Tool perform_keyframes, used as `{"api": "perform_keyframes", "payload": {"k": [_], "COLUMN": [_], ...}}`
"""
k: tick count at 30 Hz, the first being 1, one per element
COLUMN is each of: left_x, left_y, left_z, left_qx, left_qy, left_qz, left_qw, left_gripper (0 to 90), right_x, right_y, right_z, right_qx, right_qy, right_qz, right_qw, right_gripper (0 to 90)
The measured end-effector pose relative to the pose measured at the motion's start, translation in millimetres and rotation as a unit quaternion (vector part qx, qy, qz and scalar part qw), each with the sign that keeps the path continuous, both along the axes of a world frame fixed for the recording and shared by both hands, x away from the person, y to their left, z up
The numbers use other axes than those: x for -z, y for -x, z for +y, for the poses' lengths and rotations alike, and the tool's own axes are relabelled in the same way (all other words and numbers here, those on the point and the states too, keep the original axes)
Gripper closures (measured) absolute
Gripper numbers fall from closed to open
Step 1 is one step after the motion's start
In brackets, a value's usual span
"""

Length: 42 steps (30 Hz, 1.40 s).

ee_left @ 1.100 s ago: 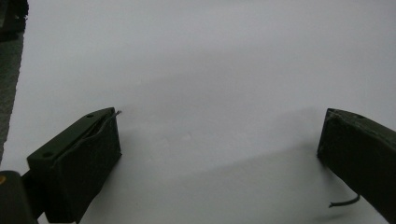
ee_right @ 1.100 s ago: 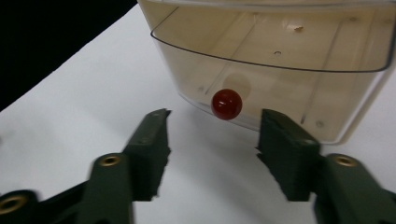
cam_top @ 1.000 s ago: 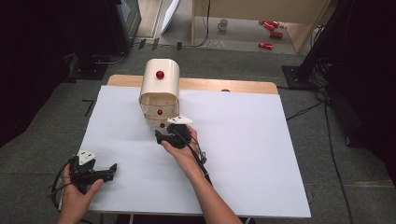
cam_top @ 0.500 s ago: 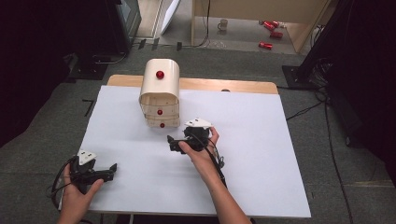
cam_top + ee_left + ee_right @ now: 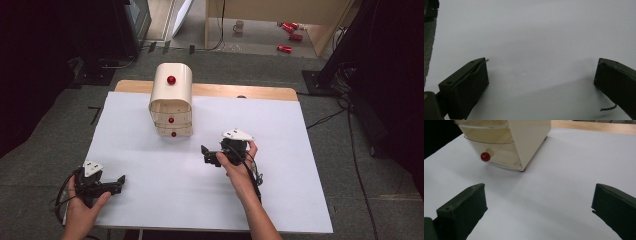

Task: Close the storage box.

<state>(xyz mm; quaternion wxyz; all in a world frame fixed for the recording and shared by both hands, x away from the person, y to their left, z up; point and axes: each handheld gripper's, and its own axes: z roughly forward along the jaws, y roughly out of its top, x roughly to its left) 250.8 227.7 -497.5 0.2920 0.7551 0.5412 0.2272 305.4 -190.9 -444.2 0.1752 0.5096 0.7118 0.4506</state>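
Note:
A small cream drawer cabinet [image 5: 171,102] with red knobs [image 5: 171,80] stands at the back left of the white table sheet [image 5: 280,125]. In the right gripper view its bottom drawer knob [image 5: 485,156] shows up close, ahead and to the left. My right gripper [image 5: 206,154] is open and holds nothing; it sits right of and nearer than the cabinet, jaws pointing left. My left gripper [image 5: 120,181] rests open near the front left edge, over bare sheet [image 5: 536,37], with nothing between its jaws.
A wooden tabletop strip [image 5: 240,91] shows behind the sheet. Grey carpet [image 5: 45,150] surrounds the table. Cables [image 5: 325,117] run on the floor at right, and red cans [image 5: 290,35] and a mug [image 5: 239,25] lie far behind.
My right gripper has drawn back from the cabinet's front, moving right and toward the person. The left gripper has stayed where it was.

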Motion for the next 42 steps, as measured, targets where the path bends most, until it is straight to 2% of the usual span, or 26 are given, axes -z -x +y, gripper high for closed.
{"api": "perform_keyframes", "payload": {"k": [8, 9, 11, 12, 13, 17, 24, 36, 42], "left_x": [0.0, 0.0, -0.1, 0.0, 0.0, 0.0, -0.1, -0.1, -0.1], "left_y": [0.0, 0.0, 0.0, 0.0, 0.0, 0.0, 0.0, -0.1, -0.2], "left_z": [0.0, 0.0, 0.0, 0.0, 0.0, 0.0, 0.0, 0.1, 0.0], "left_qx": [0.0, 0.0, 0.0, 0.0, 0.0, 0.0, 0.0, 0.001, 0.0], "left_qy": [0.0, 0.0, 0.0, 0.0, 0.0, 0.0, 0.0, -0.001, -0.001], "left_qz": [0.0, 0.0, 0.0, 0.0, 0.0, 0.0, 0.0, 0.0, 0.0], "left_qw": [1.0, 1.0, 1.0, 1.0, 1.0, 1.0, 1.0, 1.0, 1.0], "left_gripper": [0.0, 0.0, 0.0, 0.0, 0.0, 0.0, 0.0, 0.0, 0.0], "right_x": [3.1, 3.8, 3.9, 4.4, 4.4, 6.3, 13.9, 32.9, 38.2], "right_y": [9.3, 12.4, 13.2, 16.2, 16.2, 23.3, 33.3, 59.9, 74.1], "right_z": [-33.2, -42.5, -44.5, -53.7, -53.7, -73.2, -93.8, -139.3, -164.7], "right_qx": [0.024, 0.031, 0.033, 0.04, 0.04, 0.056, 0.074, 0.113, 0.139], "right_qy": [0.007, 0.009, 0.008, 0.01, 0.01, 0.01, 0.014, 0.019, 0.025], "right_qz": [0.004, 0.006, 0.006, 0.005, 0.005, 0.007, 0.015, 0.032, 0.036], "right_qw": [0.9997, 0.9995, 0.9994, 0.9991, 0.9991, 0.9983, 0.997, 0.9928, 0.9893], "right_gripper": [0.0, 0.0, 0.0, 0.0, 0.0, 0.0, 0.0, 0.0, 0.0]}}
